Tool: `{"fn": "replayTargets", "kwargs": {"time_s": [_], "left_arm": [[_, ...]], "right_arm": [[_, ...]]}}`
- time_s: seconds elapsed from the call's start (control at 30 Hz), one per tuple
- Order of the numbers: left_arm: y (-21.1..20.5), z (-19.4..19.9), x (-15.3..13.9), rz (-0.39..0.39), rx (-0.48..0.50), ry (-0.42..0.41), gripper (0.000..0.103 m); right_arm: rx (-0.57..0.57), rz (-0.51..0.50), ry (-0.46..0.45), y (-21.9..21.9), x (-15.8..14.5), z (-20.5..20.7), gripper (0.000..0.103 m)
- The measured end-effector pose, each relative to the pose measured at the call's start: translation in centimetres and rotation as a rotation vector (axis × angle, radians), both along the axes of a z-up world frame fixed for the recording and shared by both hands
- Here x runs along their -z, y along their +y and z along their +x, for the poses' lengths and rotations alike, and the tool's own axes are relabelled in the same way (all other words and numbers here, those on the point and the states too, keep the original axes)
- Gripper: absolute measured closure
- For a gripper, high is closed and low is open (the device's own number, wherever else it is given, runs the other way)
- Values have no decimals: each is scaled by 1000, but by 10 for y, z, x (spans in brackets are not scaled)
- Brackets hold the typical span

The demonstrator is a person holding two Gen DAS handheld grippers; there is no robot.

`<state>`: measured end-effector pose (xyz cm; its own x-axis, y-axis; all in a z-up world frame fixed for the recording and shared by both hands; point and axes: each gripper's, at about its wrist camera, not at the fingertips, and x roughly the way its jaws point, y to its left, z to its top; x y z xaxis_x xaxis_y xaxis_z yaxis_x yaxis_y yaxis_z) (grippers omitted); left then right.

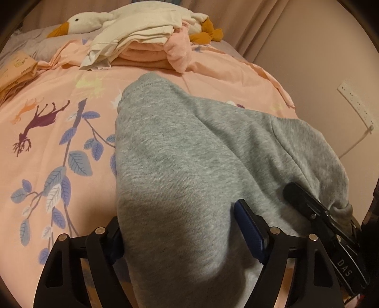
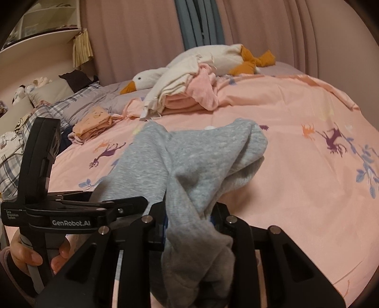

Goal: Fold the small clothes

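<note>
A grey knit garment [image 1: 180, 147] lies in a long fold across the pink printed bedcover [image 1: 47, 78], with its near end raised. My left gripper [image 1: 177, 213] straddles that near end. Its jaws stand wide with the thick fold between them, and the blue pad [image 1: 248, 232] rests against the cloth without clamping it. My right gripper [image 2: 189, 220] is shut on a bunched part of the grey garment [image 2: 199, 161], which rises out of its jaws and drapes forward. In the left wrist view the right gripper [image 1: 293, 189] reaches in from the right onto the cloth.
Folded cream and pink clothes [image 1: 142, 45] are stacked at the far side of the bed, against a white goose plush [image 1: 87, 22]. A folded peach piece [image 1: 16, 71] lies far left. Pillows [image 2: 83, 101] are at the head. A hand [image 2: 28, 258] holds the left tool's handle.
</note>
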<state>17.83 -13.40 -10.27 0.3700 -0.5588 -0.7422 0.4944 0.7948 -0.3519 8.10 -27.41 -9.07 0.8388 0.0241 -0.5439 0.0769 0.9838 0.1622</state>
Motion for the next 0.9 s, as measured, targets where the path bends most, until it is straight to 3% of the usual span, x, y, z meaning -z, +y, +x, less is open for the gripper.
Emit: {"fn": "replayTargets", "kwargs": {"time_s": [0.9], "left_arm": [[44, -27, -32, -54, -37, -56, 27]], "right_arm": [[-103, -35, -90, 48, -35, -21, 78]]}}
